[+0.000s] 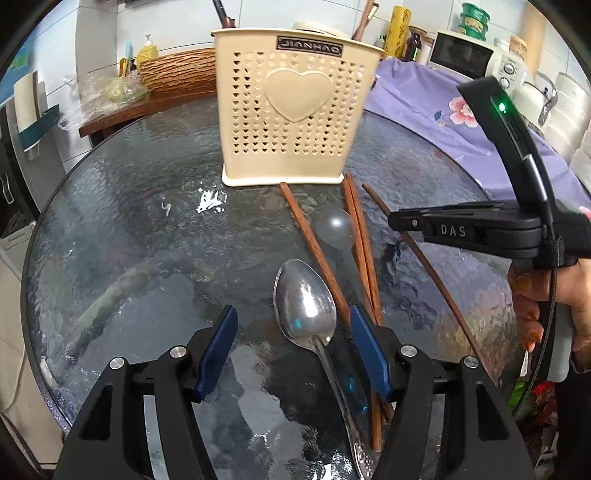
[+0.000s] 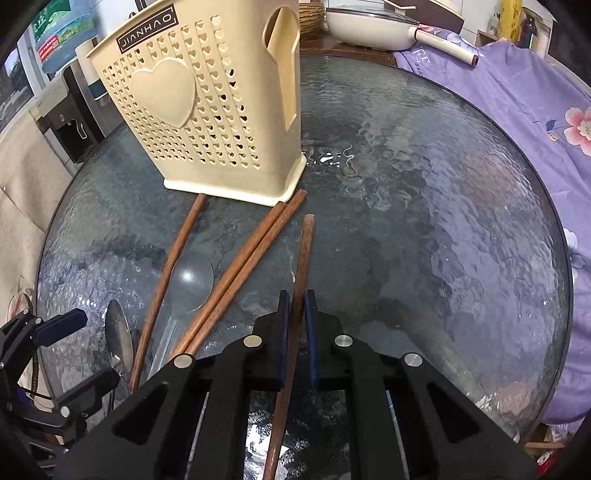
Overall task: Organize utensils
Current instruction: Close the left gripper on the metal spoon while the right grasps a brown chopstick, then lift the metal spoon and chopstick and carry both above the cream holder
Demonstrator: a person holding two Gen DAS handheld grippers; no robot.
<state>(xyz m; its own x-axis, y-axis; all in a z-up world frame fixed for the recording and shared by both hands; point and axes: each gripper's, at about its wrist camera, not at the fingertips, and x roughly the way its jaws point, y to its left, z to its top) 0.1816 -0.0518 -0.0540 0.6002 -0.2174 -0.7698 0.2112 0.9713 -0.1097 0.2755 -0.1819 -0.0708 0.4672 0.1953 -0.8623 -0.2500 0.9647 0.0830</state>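
Observation:
A cream perforated utensil holder (image 1: 295, 110) (image 2: 207, 110) stands upright at the back of the round glass table (image 1: 129, 240). In front of it lie several brown chopsticks (image 1: 314, 254), a translucent plastic spoon (image 1: 334, 227) (image 2: 190, 280) and a metal spoon (image 1: 304, 302) (image 2: 118, 332). My left gripper (image 1: 293, 314) (image 2: 77, 354) is open, its blue pads on either side of the metal spoon's bowl and apart from it. My right gripper (image 2: 296, 297) (image 1: 395, 218) is shut on the rightmost chopstick (image 2: 304, 251), which runs forward from the pads towards the holder.
A purple floral cloth (image 2: 517, 110) covers the surface to the right of the table. Behind the table are a cream pan (image 2: 373, 26), a woven basket (image 1: 177, 70) and a white microwave (image 1: 469, 55). A person's hand (image 1: 546, 302) holds the right gripper's handle.

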